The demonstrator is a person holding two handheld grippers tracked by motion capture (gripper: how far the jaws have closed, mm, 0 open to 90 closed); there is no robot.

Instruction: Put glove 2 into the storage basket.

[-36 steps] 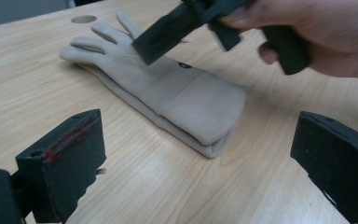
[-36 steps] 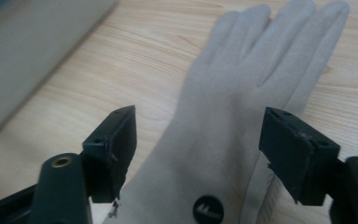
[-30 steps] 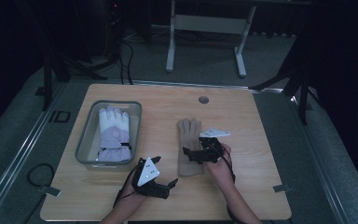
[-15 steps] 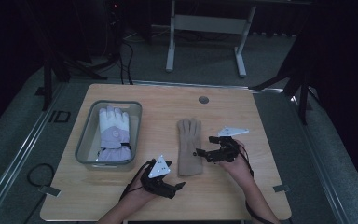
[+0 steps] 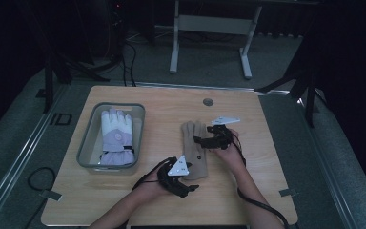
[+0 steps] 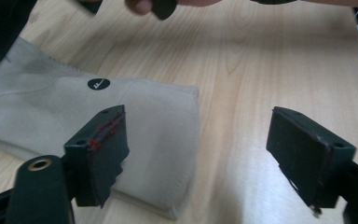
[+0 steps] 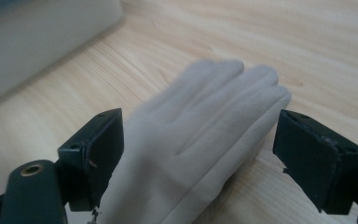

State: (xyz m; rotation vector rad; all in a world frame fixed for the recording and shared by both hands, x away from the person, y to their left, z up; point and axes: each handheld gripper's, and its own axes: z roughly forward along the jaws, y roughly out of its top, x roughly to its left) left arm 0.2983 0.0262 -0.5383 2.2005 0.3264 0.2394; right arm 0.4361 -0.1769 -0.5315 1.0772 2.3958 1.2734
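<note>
Items on table (image 5: 124,200), L to R:

1 grey bin (image 5: 86,143), well left of both tongs. Holds 1 white/lilac glove (image 5: 116,138), lying flat, fingers toward far edge.

1 left gripper (image 5: 183,183), near front edge, just at the cuff end of the beige glove. Jaws wide apart, nothing between them. In left gripper view its one jaw sits over the cuff corner, the other over bare wood; can't tell if touching cloth.

1 beige glove (image 5: 194,148), flat on wood between the 2 tongs, fingers pointing away from the person, small dark round logo (image 6: 98,84) near cuff. Cuff next to left gripper, finger end next to right gripper.

1 right gripper (image 5: 208,139), at glove's right side, up by the fingers. Jaws wide apart, holding nothing; right gripper view has the glove fingers lying between and below the jaws, not pinched.

1 round hole (image 5: 208,102) in tabletop, beyond right gripper, toward far edge.
</note>
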